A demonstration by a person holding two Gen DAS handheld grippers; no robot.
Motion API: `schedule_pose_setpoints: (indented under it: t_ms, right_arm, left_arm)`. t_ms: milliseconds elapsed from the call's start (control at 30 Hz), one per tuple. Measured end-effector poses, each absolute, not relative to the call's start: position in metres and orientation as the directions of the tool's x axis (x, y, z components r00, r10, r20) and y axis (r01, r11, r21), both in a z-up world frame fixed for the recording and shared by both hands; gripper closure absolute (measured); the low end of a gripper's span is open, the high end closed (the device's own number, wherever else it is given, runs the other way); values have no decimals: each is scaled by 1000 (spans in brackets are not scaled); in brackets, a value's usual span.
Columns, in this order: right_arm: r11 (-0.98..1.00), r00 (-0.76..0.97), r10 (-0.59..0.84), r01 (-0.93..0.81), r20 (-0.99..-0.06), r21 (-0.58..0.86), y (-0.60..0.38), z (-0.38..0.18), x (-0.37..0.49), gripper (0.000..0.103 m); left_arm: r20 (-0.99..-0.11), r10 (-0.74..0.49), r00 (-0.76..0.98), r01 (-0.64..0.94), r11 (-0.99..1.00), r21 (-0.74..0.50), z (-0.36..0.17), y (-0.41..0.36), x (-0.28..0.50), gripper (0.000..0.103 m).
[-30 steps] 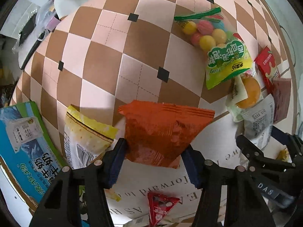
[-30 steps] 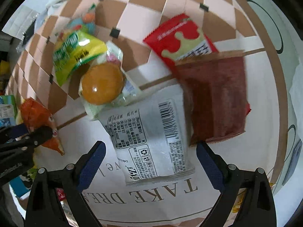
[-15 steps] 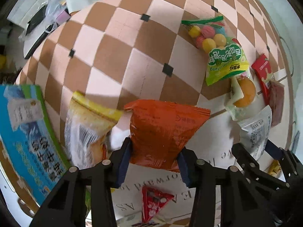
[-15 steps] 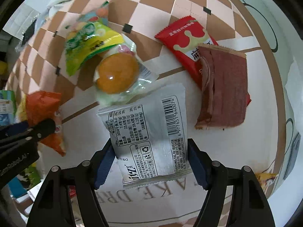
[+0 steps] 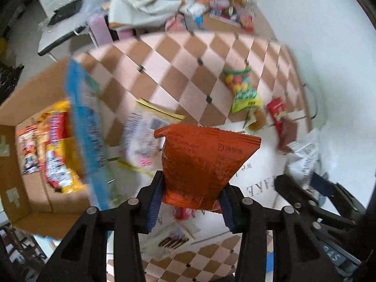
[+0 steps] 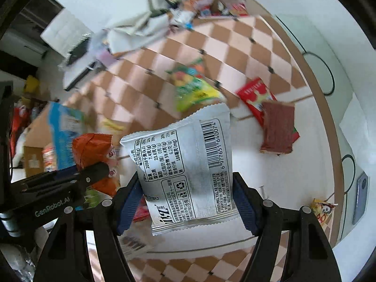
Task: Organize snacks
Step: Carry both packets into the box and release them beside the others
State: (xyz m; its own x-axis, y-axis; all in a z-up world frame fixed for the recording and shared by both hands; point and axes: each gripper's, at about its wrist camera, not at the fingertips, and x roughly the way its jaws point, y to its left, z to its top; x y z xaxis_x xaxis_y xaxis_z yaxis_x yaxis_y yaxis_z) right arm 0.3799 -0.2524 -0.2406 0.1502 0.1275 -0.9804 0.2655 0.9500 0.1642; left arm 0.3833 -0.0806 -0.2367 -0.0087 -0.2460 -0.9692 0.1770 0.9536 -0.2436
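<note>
Both packets now off the table – left gripper [image 5: 191, 201] clamps the orange packet [image 5: 202, 162], right gripper [image 6: 186, 202] newly clamps the silver packet [image 6: 185, 169] (a second ago open) – cardboard box [image 5: 30, 164] far left, likely next stop.

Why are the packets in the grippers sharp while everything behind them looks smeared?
Left wrist view: the orange packet moves with the camera in the left hand-held gripper, so it stays crisp; the cardboard box and blue carton streak. Right wrist view: the white packet prints sharp, and the green bag blurs. Both fisheyes bend the checked tablecloth.
</note>
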Motion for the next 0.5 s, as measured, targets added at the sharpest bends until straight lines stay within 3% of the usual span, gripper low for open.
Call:
schedule_pose_setpoints:
  t_ms: [267, 500]
  right_arm:
    - [946, 191, 275, 122, -942, 301, -149, -174, 378, 27]
    - [934, 112, 353, 10, -929, 357, -29, -185, 398, 28]
  left_arm:
    - [-963, -243, 120, 90, 968, -233, -168, 42, 399, 62]
    - [-984, -137, 118, -53, 988, -144, -184, 155, 404, 62]
